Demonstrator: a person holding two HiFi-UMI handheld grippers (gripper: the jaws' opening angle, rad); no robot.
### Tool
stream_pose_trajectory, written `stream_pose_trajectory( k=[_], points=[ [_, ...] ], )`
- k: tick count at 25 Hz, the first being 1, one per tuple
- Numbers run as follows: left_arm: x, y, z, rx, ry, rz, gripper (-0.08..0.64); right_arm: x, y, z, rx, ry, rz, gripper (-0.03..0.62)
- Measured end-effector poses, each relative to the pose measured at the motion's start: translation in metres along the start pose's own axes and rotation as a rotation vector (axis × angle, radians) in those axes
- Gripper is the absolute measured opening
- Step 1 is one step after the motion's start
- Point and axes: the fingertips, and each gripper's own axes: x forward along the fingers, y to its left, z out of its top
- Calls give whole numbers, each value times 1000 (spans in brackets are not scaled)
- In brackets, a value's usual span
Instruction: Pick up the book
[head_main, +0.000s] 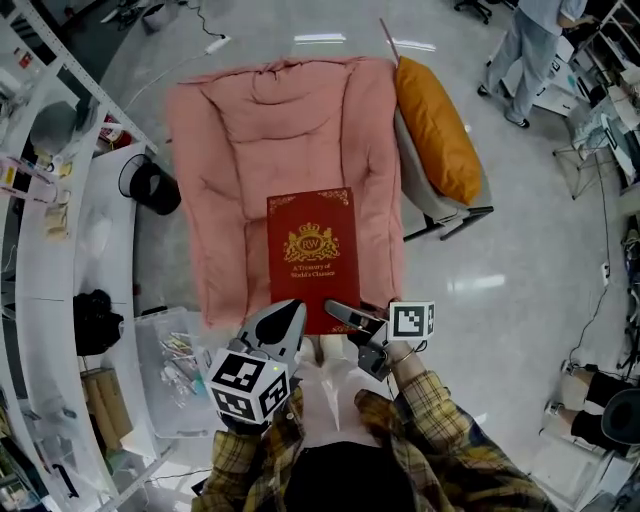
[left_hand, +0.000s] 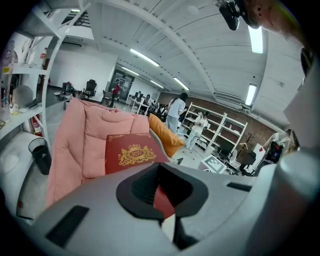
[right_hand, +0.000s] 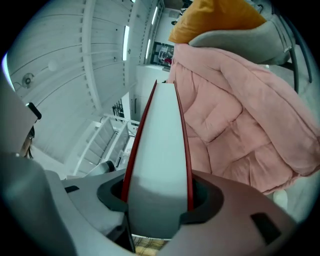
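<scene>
Jaws clamp the red book — right gripper across its white page block, left gripper on a bare red sliver; its near edge hides behind them.

Matt red book with gilt embossing, soft quilted cloth cushion; glossy floor

Yellow plaid sleeves, grey left tool, grey right tool — black-and-white marker cubes
</scene>
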Motion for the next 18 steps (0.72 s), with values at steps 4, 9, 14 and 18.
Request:
stream_pose_trajectory(
  k=[4,9,14,18],
  points=[
    [-12,-25,18,-6,-25,-24,4,-21,38,13,-19,-31,19,255],
    [-26,-50,49,26,-76,-43,3,-44,78,23,-29,-45,42,255],
    [-38,-64,81,75,-143,-45,4,-68,111,27,-59,-65,107,255],
    [-46,-67,91,99,-173,-38,3,-82,120,22,-48,-88,139,255]
  ],
)
